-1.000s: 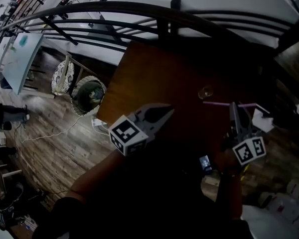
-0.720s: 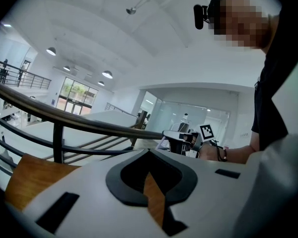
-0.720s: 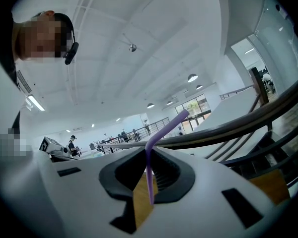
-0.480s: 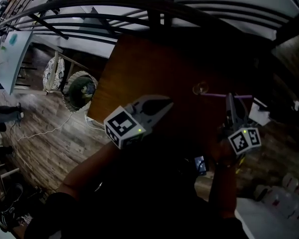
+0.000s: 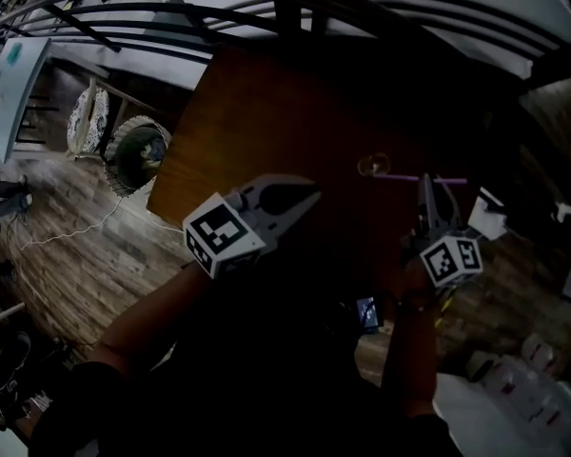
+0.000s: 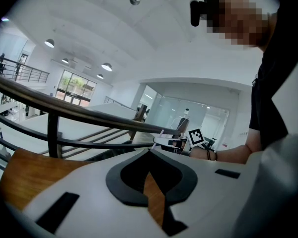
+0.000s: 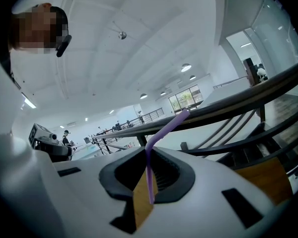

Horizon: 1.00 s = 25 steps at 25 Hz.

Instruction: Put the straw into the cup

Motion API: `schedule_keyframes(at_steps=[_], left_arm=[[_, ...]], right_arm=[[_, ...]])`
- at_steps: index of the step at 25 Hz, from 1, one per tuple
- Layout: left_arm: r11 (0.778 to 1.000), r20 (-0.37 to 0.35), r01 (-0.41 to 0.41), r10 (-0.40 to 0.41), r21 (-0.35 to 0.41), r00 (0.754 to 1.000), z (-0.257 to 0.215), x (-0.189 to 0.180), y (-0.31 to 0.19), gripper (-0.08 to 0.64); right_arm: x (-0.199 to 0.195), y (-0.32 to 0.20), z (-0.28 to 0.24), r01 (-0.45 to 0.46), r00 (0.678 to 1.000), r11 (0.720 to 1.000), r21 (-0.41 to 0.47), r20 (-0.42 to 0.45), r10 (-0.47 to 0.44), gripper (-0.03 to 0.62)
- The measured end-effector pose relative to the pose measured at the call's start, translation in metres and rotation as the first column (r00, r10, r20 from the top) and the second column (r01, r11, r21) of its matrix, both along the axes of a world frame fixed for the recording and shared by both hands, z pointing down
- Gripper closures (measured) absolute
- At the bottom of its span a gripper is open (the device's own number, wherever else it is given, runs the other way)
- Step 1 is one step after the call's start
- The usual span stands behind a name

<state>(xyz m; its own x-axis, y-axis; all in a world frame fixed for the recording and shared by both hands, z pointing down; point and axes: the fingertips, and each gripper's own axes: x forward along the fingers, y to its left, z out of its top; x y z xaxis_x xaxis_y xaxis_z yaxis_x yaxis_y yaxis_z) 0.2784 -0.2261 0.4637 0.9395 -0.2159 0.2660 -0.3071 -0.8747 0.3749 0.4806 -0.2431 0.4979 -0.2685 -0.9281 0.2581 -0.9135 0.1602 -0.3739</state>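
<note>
The head view shows the right gripper (image 5: 424, 185) holding a purple straw (image 5: 404, 176) crosswise above the wooden table (image 5: 266, 112). The straw's left end is just beside the clear cup (image 5: 371, 165), and the left gripper (image 5: 309, 196) hovers to the left. In the left gripper view, its jaws are pressed together with nothing between them. Only the right gripper view shows its jaws clenched on the straw's shaft, just below the bend.
</note>
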Motion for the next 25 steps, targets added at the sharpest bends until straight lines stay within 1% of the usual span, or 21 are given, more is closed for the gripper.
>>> schedule_keyframes(at_steps=[9,13,20,25], left_arm=[[0.999,0.019,0.008,-0.008,-0.034,1.0,0.019,0.001,-0.009,0.549],[0.999,0.022,0.013,-0.013,-0.041,1.0,0.023,-0.001,-0.013,0.549],[0.999,0.022,0.013,-0.012,-0.046,1.0,0.025,0.0,-0.015,0.549],[0.998,0.021,0.016,-0.015,-0.053,1.0,0.029,-0.001,-0.015,0.549]], right_arm=[[0.01,-0.02,0.024,-0.009,1.0,1.0,-0.02,-0.008,0.009,0.552],[0.006,-0.022,0.044,0.0,1.0,0.998,-0.055,-0.014,-0.001,0.552],[0.003,-0.019,0.064,0.002,1.0,0.996,-0.093,-0.012,-0.003,0.552],[-0.007,-0.02,0.086,0.02,1.0,0.991,-0.133,-0.01,-0.021,0.552]])
